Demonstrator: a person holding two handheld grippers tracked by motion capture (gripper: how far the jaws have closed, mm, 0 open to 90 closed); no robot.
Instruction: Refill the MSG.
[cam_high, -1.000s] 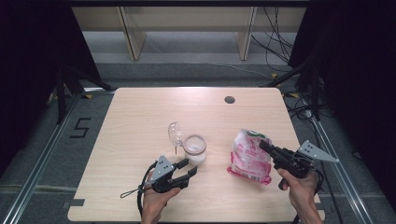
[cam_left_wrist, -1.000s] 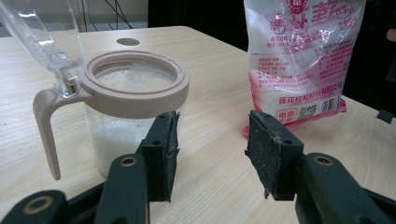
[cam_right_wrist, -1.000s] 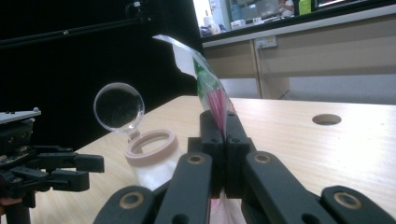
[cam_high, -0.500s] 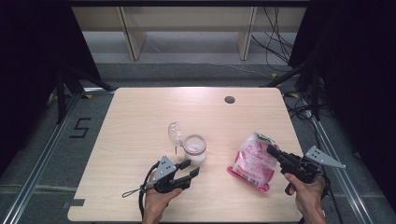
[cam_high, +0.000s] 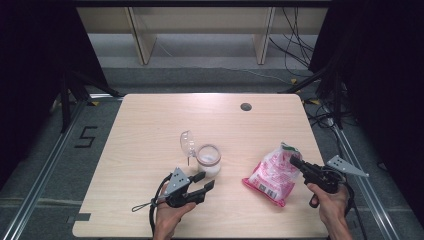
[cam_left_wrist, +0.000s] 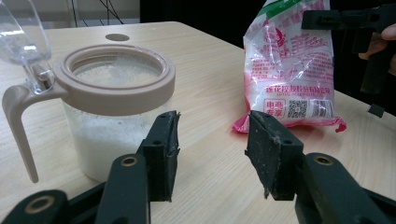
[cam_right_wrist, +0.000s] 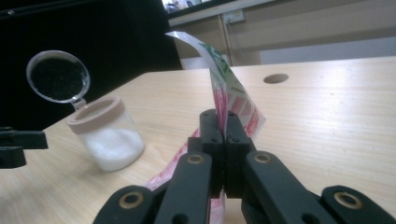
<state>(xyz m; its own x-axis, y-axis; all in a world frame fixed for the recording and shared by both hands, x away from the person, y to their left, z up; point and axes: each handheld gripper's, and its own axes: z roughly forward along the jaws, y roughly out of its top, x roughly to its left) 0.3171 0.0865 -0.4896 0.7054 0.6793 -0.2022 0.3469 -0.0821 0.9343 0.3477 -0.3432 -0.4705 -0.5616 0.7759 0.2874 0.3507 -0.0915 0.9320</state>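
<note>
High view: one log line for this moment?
right tongs: shut on pink bag | left tongs: open beside jar | jar lid: flipped open | bag bottom on table

I see a pale wooden table (cam_high: 150, 125) with a round hole (cam_high: 245, 106) near its far right corner. Beyond its far edge stand wooden shelf legs (cam_high: 141, 35) on grey floor (cam_high: 210, 75); cables (cam_high: 300, 45) trail at right, darkness either side.

Chinese "莲花控股" on pink bag (cam_left_wrist: 292, 60), "5" on floor (cam_high: 85, 137)
</note>
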